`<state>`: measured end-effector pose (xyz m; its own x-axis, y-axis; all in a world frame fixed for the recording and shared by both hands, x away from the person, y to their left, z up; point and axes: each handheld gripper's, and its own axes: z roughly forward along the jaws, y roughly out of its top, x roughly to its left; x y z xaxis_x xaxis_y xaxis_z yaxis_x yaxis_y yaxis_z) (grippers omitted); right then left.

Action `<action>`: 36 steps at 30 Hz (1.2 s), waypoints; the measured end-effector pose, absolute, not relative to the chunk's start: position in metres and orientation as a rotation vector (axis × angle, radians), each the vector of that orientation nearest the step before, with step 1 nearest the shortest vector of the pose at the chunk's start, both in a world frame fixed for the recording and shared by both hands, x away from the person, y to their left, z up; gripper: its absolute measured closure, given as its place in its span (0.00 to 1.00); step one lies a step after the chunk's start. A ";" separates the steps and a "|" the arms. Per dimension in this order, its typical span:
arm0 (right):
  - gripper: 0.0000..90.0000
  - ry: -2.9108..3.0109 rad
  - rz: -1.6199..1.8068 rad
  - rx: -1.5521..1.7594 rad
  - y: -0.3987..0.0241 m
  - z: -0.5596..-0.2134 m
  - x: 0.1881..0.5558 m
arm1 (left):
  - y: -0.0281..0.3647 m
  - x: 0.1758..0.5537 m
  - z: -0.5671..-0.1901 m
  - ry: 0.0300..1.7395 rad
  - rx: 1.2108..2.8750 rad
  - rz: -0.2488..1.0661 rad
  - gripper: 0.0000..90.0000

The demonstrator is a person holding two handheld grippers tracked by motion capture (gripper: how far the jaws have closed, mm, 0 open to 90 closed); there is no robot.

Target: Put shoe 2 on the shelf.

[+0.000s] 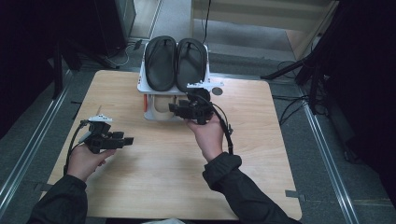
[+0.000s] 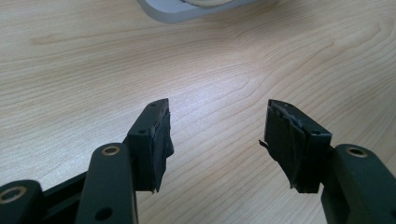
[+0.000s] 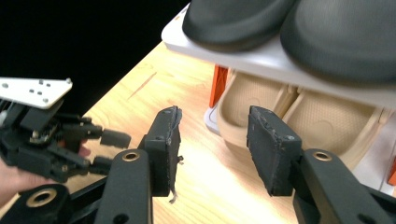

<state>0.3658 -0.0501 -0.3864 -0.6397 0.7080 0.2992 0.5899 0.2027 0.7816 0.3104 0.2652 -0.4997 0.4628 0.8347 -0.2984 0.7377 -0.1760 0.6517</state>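
- While your right claw (image 3: 212,135) gapes empty at the ribbed beige sandals (image 3: 261,105), smooth black slippers (image 1: 175,63) top the white rack (image 1: 144,85).
- Your left claw (image 2: 217,128) hangs released over the grained wooden bench (image 1: 159,177).

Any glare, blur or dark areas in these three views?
High view: sharp, surroundings dark beyond the light wooden table. Left gripper view: bright sheen on the wood, no blur. Right gripper view: black background upper left, tan sandals shaded under the white shelf.

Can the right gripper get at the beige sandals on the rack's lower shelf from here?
Probably yes: the right gripper stands open before the shelf's open front, nothing between it and the beige sandals; the upper shelf overhangs them.
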 end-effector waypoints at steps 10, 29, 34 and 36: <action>0.60 2.357 1.445 1.238 -0.072 -0.412 0.352 | 0.263 0.310 -0.500 1.304 1.954 0.163 0.46; 0.58 2.380 1.431 1.203 -0.108 -0.456 0.333 | 0.256 0.307 -0.499 1.285 1.966 0.156 0.47; 0.58 2.383 1.426 1.193 -0.118 -0.464 0.328 | 0.253 0.306 -0.499 1.278 1.971 0.152 0.47; 0.58 2.378 1.430 1.201 -0.122 -0.468 0.328 | 0.252 0.306 -0.499 1.271 1.977 0.149 0.47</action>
<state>0.3276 -0.1222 -0.4681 -0.6784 0.6786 0.2817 0.5669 0.2396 0.7881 0.3056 0.2524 -0.4987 0.4963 0.8177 -0.2917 0.7281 -0.2090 0.6528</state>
